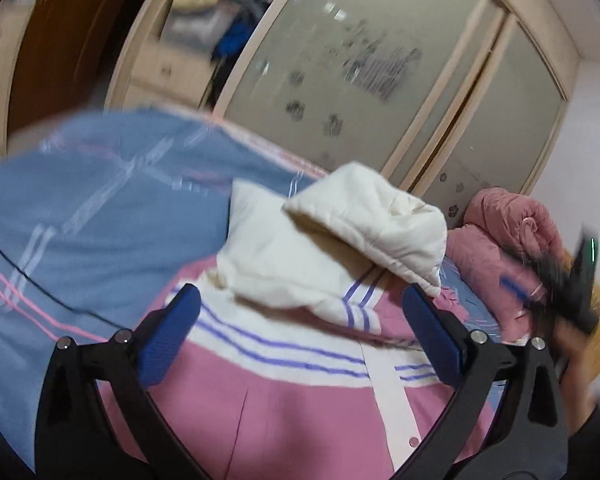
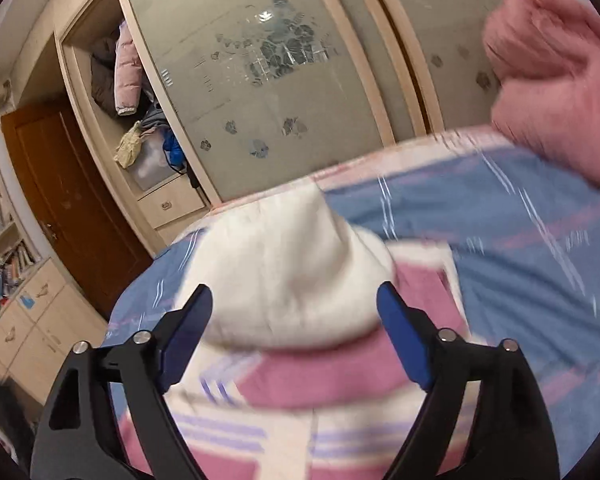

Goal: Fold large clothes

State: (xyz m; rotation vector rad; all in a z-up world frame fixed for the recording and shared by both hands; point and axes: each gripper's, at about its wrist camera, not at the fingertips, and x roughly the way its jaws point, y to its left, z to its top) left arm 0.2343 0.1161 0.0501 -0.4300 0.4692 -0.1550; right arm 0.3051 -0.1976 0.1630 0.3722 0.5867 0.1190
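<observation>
A pink hooded jacket (image 1: 300,412) with white bands, purple stripes and a white snap placket lies on the bed. Its cream hood (image 1: 339,232) lies folded over the collar. My left gripper (image 1: 300,328) is open and empty, its blue pads above the jacket's chest on either side of the stripes. In the right wrist view the same jacket (image 2: 319,376) lies below my right gripper (image 2: 296,328), which is open and empty with the cream hood (image 2: 292,272) just beyond its pads. The right gripper also shows blurred at the left wrist view's right edge (image 1: 575,280).
The bed has a blue sheet (image 1: 80,208) with pink and white lines. A rolled pink quilt (image 1: 511,240) lies at the bed's far side, also seen in the right wrist view (image 2: 559,80). A wardrobe with frosted sliding doors (image 2: 268,92), a brown door (image 2: 72,200) and drawers stand beyond.
</observation>
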